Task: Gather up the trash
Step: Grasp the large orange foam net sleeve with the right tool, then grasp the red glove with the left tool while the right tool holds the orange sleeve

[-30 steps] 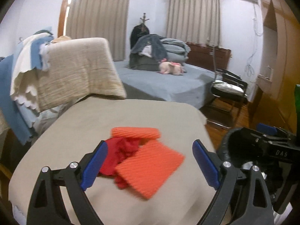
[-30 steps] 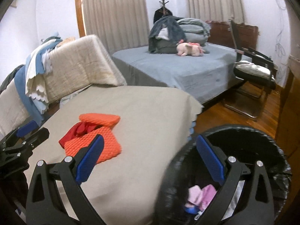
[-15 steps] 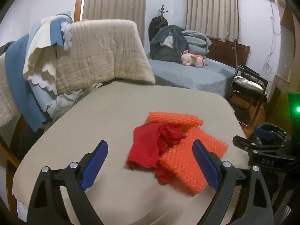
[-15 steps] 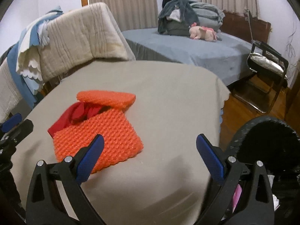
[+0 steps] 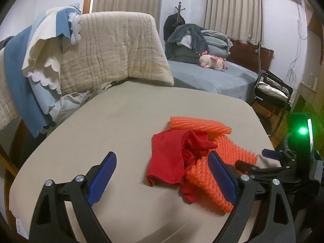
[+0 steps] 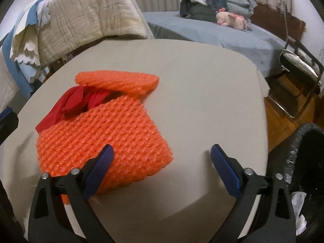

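A beige-covered surface (image 6: 202, 85) carries a small heap of trash toward its near left part as the right wrist view shows it: a large orange foam net (image 6: 105, 141), a second, flatter orange foam net (image 6: 117, 80) lying behind it toward the far edge, and a crumpled red cloth (image 6: 68, 105) tucked between the two, partly under the large net's far-left corner. The right gripper (image 6: 161, 162) hangs over the near edge of the surface with its blue-padded fingers (image 6: 99, 166) spread wide and just starting to close; the left finger overlaps the near corner of the large net in the picture, but the pads press on nothing and most of the gap shows bare cover. In the left wrist view the left gripper (image 5: 162, 174) also stands wide open and holds nothing, with the red cloth (image 5: 170, 158) and the large orange net (image 5: 220, 174) lying ahead of it, nearer its right finger, and the flatter net (image 5: 200, 124) beyond them. The right gripper (image 5: 255, 162) shows at that view's right side, close to the large net's edge. A black-lined trash bin (image 6: 303, 162) stands on the floor off the right edge of the surface, with crumpled white scraps inside. Behind the surface a quilted blanket (image 5: 113, 50) hangs, and farther back is a bed (image 5: 222, 79) with a pink plush toy (image 5: 212, 60).
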